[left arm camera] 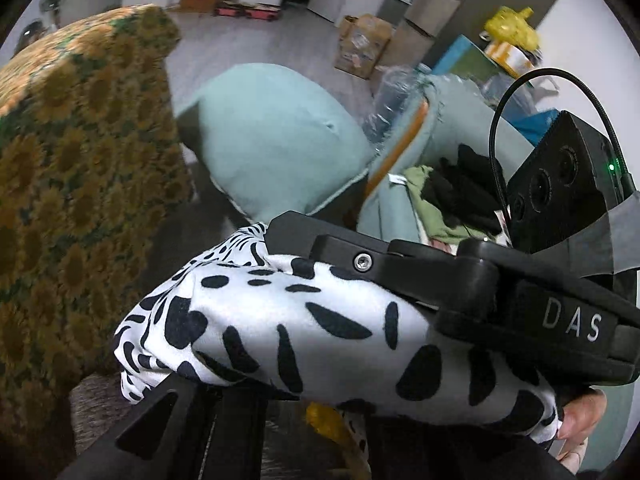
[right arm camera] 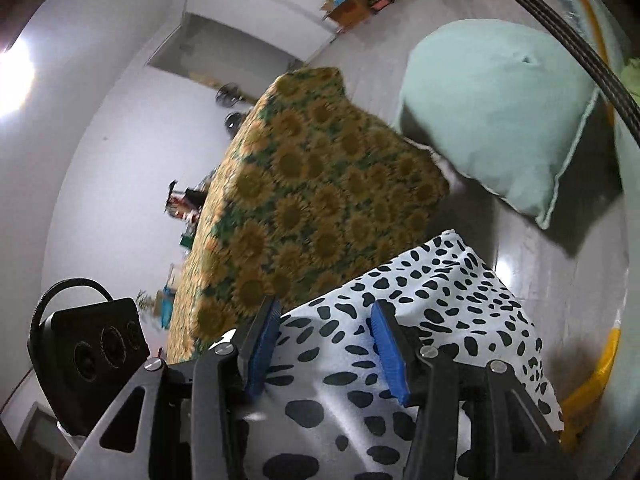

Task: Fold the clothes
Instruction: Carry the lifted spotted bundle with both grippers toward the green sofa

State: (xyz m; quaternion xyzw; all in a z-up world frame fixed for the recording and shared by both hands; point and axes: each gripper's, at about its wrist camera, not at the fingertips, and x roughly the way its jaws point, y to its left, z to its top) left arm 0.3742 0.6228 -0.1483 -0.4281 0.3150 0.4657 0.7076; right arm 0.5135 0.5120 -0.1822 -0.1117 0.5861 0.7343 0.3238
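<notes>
Your right gripper (right arm camera: 326,344) is spread wide, spotted garment (right arm camera: 420,300) lying between its blue pads (right arm camera: 262,354), ungripped. Left gripper (left arm camera: 240,320): garment bunched across it, grip unclear.

Grey floor (left arm camera: 248,40) carries cardboard boxes (left arm camera: 362,46) at 12 o'clock; sunflower-print surface (right arm camera: 320,184) beside pale green cushion (right arm camera: 492,120)
</notes>
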